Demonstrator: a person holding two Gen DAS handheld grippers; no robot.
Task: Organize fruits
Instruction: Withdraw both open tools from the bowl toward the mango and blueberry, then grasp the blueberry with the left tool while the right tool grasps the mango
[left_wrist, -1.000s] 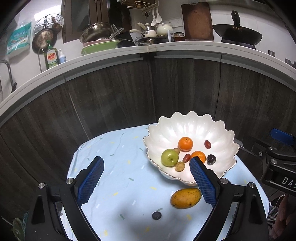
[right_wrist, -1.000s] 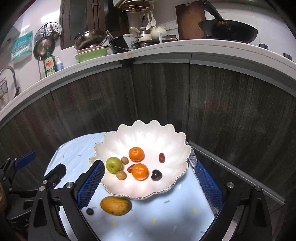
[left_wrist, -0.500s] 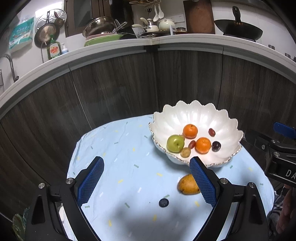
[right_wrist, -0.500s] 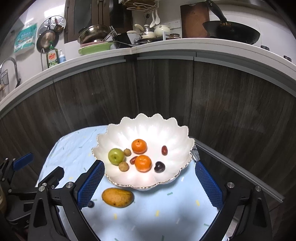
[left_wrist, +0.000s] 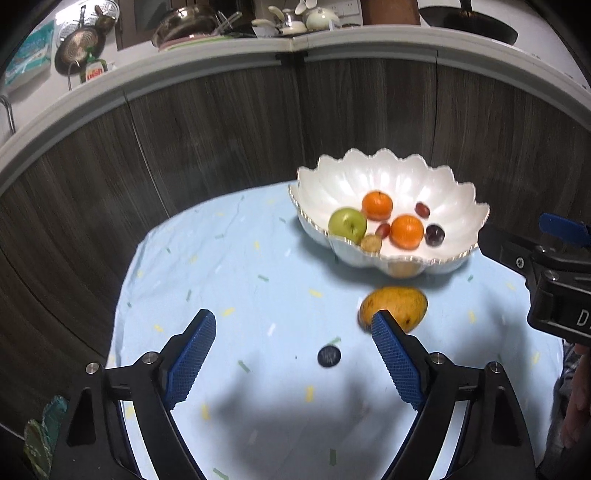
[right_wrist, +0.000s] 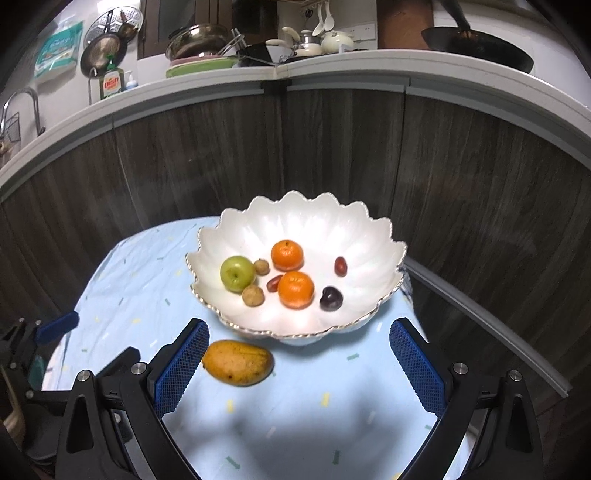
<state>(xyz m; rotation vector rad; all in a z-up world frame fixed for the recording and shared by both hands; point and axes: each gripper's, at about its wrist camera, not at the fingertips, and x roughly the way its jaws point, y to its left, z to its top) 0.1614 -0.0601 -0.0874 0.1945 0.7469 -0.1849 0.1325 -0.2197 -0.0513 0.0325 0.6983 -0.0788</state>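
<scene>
A white scalloped bowl (left_wrist: 373, 173) (right_wrist: 303, 218) stands on a light blue cloth and holds a green apple (left_wrist: 347, 222) (right_wrist: 237, 274), two oranges, and several small brown and dark fruits. A yellow mango (left_wrist: 397, 305) (right_wrist: 238, 362) lies on the cloth in front of the bowl. A small dark fruit (left_wrist: 328, 356) lies near it. My left gripper (left_wrist: 293, 363) is open and empty, with the dark fruit between its fingers and the mango at its right finger. My right gripper (right_wrist: 299, 365) is open and empty, with the mango beside its left finger.
The cloth covers a small round table (left_wrist: 221, 266) in front of dark wood cabinet doors (right_wrist: 332, 147). A white counter (right_wrist: 332, 62) above carries pans, dishes and a soap bottle. The right gripper's body (left_wrist: 546, 273) shows at the right of the left view.
Both grippers have drawn back and lower toward the table's near side. The bowl now sits farther off, and the mango and dark fruit lie nearer the fingers.
</scene>
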